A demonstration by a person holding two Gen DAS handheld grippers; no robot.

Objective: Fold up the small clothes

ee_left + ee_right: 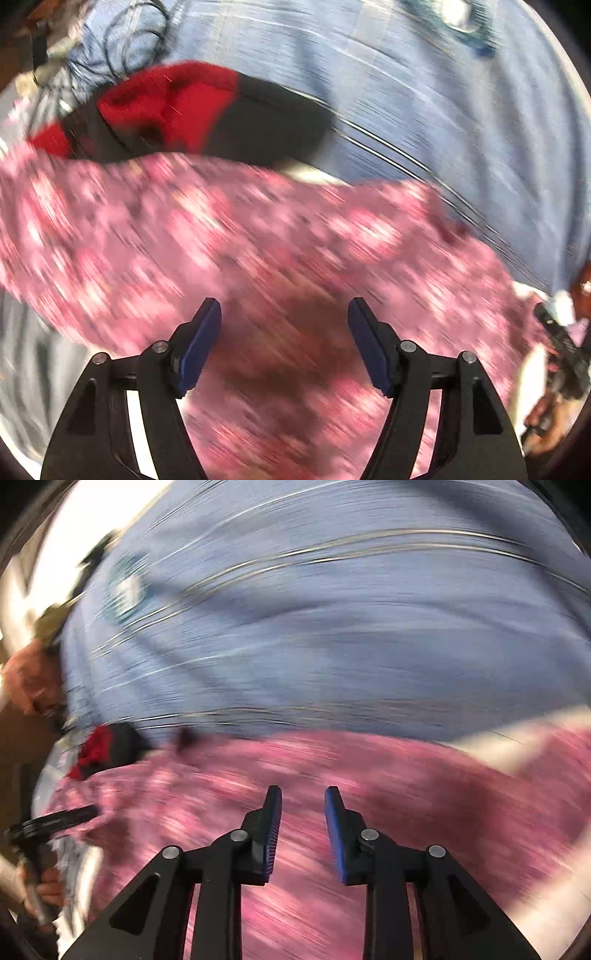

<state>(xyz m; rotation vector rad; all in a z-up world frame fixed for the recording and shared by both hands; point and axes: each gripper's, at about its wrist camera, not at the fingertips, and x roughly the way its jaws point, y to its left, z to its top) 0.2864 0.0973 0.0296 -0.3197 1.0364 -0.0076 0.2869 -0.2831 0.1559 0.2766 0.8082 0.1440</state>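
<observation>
evidently between folds: the pink patterned garment (258, 240) lies spread on the blue sheet (443, 110), under both tools. left hand-held gripper (284, 314) gapes wide, empty; right hand-held gripper (303, 797) stands slightly apart, holding nothing. next, probably pinch an edge. blur hides the garment's edges and shape.

1. Pink patterned garments: 1 (258, 236), across the middle and lower frame in both views; blurred.
2. Red-and-black garments: 1 (192, 110), upper left in the left wrist view, left edge in the right wrist view.
3. Light blue striped sheets: 1 (424, 92), filling the upper frame in both views.
4. Grippers: 2. left gripper (284, 314), right gripper (303, 797), each with 2 blue pads.
5. Hands: 2, one at each view's edge; blurred.
</observation>
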